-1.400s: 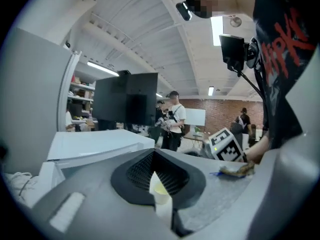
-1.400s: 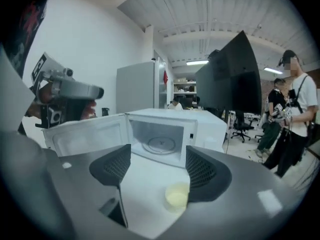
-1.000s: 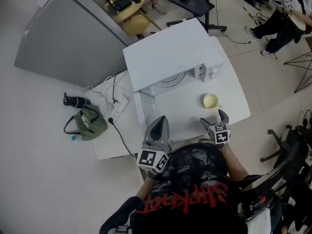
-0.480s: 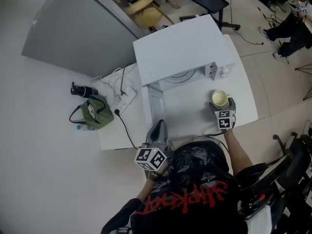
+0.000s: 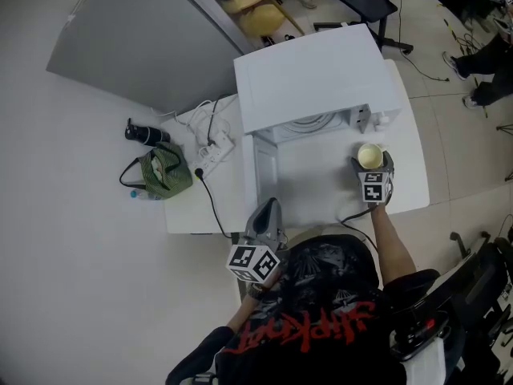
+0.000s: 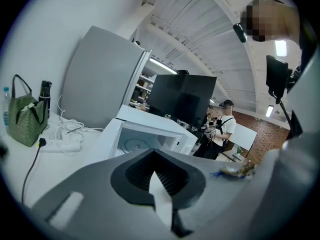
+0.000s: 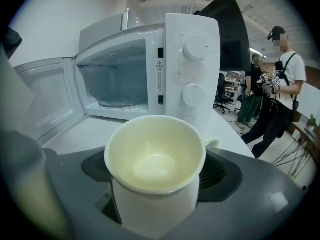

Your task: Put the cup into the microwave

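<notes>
A pale yellow cup (image 7: pixel 155 159) with its handle to the right sits between the jaws of my right gripper (image 7: pixel 155 184), which is shut on it. In the head view the cup (image 5: pixel 370 156) and right gripper (image 5: pixel 372 164) are on the white table (image 5: pixel 321 191), just in front of the control panel of the white microwave (image 5: pixel 317 79). The microwave (image 7: pixel 150 69) has its door (image 7: pixel 45 99) swung open to the left, and the glass turntable shows inside. My left gripper (image 5: pixel 267 208) hangs shut and empty at the table's near edge, left of the cup; its jaws (image 6: pixel 155 169) point at the microwave (image 6: pixel 150 136).
A green bag (image 5: pixel 164 175), a black bottle (image 5: pixel 144 133) and a power strip (image 5: pixel 215 149) with cables lie on the table's left part. A grey panel (image 5: pixel 136 46) stands behind them. People (image 7: pixel 280 84) stand off to the right, beyond the table.
My right gripper has gone forward from the table's near edge to the cup and closed round it. The left gripper has stayed by the near edge.
</notes>
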{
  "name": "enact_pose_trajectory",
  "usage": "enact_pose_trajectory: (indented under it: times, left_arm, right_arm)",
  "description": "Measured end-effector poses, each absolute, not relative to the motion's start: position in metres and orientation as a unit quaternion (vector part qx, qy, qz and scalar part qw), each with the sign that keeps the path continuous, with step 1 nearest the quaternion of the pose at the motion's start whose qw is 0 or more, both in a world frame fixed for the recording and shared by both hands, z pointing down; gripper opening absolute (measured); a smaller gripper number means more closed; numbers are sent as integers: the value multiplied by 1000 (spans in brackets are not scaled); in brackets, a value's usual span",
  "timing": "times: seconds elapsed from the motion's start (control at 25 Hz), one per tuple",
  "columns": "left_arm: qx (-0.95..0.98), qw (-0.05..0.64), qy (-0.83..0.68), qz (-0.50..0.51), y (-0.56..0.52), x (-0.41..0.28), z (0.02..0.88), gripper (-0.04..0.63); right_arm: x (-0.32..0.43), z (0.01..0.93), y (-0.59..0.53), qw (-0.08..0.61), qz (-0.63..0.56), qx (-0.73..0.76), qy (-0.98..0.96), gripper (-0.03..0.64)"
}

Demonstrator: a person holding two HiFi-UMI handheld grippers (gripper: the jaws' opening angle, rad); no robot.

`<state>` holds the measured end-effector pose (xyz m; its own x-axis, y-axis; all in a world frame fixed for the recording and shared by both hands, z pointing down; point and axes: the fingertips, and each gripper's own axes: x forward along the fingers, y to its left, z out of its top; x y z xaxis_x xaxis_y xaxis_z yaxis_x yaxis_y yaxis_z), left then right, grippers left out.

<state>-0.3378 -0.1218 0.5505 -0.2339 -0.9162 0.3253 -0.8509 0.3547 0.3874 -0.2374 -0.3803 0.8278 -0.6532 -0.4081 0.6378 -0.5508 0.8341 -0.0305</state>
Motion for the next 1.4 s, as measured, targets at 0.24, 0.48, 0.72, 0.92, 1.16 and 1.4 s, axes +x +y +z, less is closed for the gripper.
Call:
enact_pose_trajectory:
  times: [0.24,0.48,0.72,0.92,1.16,1.4]
  left_arm:
    - [559,271,-781,-68,-127,-339,561,3]
    - [555,275,-782,-62,-128,-345,565,3]
    - [592,261,-759,-72,-121,-331,552,2]
    - [661,239,-709,-56,-117,-288,535,3]
    - [675,225,-703,-6,-107,-275,538,3]
    - [621,308,-718,-55,-69,-287,566,3]
  right_arm:
    - [-241,807,-351,320,95,210,-919,477]
    - [-276,753,-327,271,91,184,-941,477]
    - [-363,721,-323,240,55,121,-962,479]
    - [-424,725,-334,237,45,109,-964,480]
    - [-469,751,-351,246,51,116,-961,482]
    - [-501,767,-363,256,60,122,-957,483]
